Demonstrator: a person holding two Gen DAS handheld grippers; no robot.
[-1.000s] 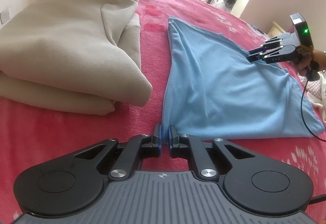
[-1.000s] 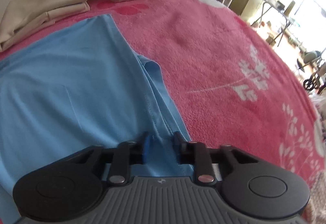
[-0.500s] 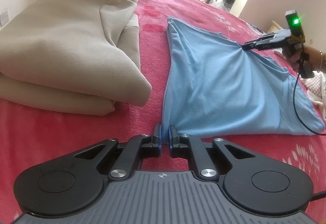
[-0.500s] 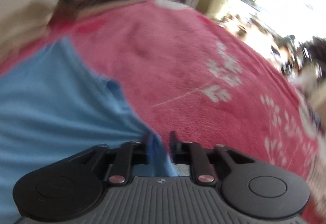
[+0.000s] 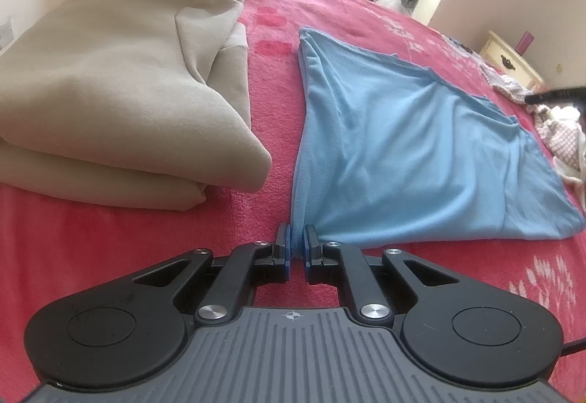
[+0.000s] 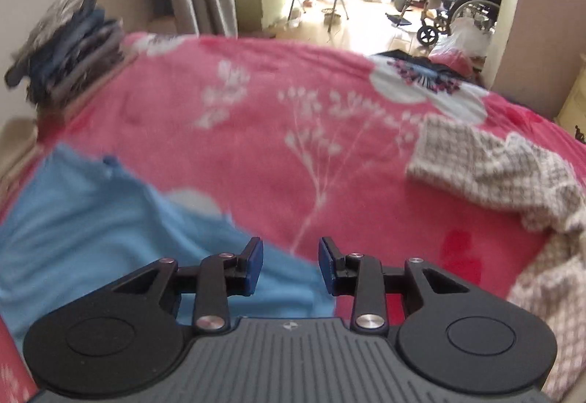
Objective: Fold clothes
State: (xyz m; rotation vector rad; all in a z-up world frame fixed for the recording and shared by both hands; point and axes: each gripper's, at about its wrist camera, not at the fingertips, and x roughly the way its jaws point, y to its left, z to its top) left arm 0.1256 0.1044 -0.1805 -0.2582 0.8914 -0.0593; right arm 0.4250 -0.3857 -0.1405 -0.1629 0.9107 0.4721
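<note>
A light blue shirt [image 5: 410, 150] lies folded and flat on the pink bedspread [image 5: 146, 242]. My left gripper [image 5: 296, 245] is shut on the shirt's near left corner. In the right wrist view the blue shirt [image 6: 102, 220] spreads at the lower left, below and behind my right gripper [image 6: 290, 258], which stands open with nothing between its pads. The right gripper hovers above the shirt's right edge, and its dark tip shows at the right edge of the left wrist view [image 5: 549, 96].
A folded beige garment [image 5: 121, 88] lies left of the shirt, with a stack of dark folded clothes [image 6: 69, 44] behind it. A checked garment [image 6: 512, 168] is crumpled at the right. A wheelchair [image 6: 457, 7] stands beyond the bed.
My right gripper let go of the shirt's right edge, opened and swung away to the right while rolling. The released blue cloth dropped flat. My left gripper stayed shut on its corner.
</note>
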